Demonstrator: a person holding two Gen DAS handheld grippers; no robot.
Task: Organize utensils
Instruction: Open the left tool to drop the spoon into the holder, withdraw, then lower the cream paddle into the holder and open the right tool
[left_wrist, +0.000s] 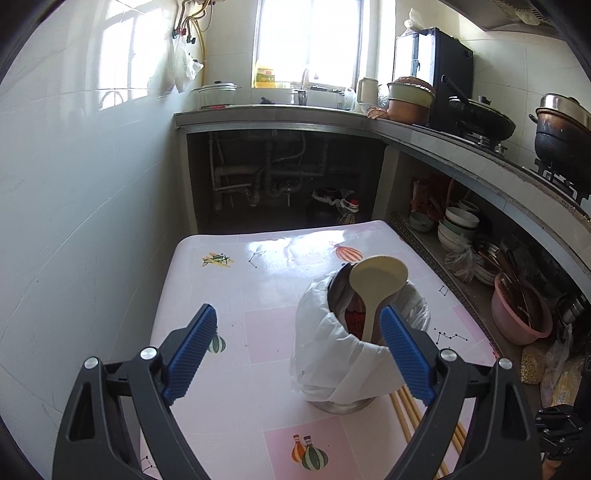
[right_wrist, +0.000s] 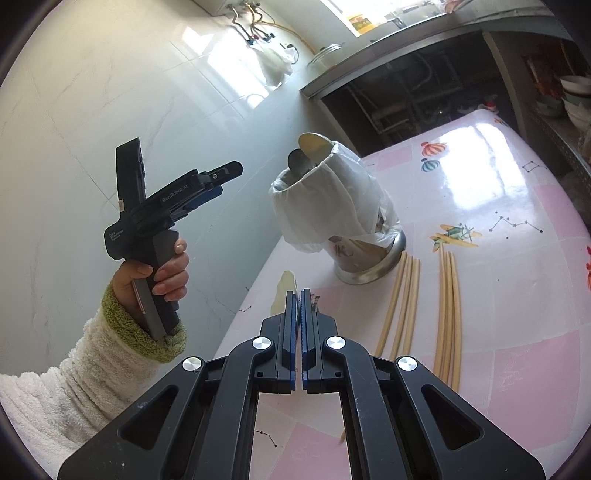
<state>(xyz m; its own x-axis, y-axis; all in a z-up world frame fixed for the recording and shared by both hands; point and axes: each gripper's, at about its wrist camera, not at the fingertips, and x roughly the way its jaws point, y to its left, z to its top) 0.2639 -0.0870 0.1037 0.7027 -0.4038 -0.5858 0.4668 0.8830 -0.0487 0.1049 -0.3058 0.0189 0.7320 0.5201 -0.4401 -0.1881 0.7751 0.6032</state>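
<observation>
A steel utensil holder (left_wrist: 332, 402) (right_wrist: 369, 258) wrapped in white plastic stands on the pink table. A cream spoon (left_wrist: 376, 280) (right_wrist: 314, 146) stands in it, bowl up, beside a metal spoon (right_wrist: 295, 158). Several pale chopsticks (right_wrist: 402, 299) (left_wrist: 406, 410) lie on the table to the holder's right. My left gripper (left_wrist: 299, 328) is open and empty, held above the table in front of the holder; it also shows in the right wrist view (right_wrist: 221, 181). My right gripper (right_wrist: 298, 295) is shut over a cream utensil (right_wrist: 282, 291) lying near the table's left edge; whether it grips it is unclear.
The pink patterned tablecloth (left_wrist: 258, 266) covers a table against the white tiled wall (left_wrist: 74, 184). A counter (left_wrist: 443, 144) with pots runs behind and to the right. Shelves under it hold bowls (left_wrist: 458, 225) and a pink basin (left_wrist: 517, 314).
</observation>
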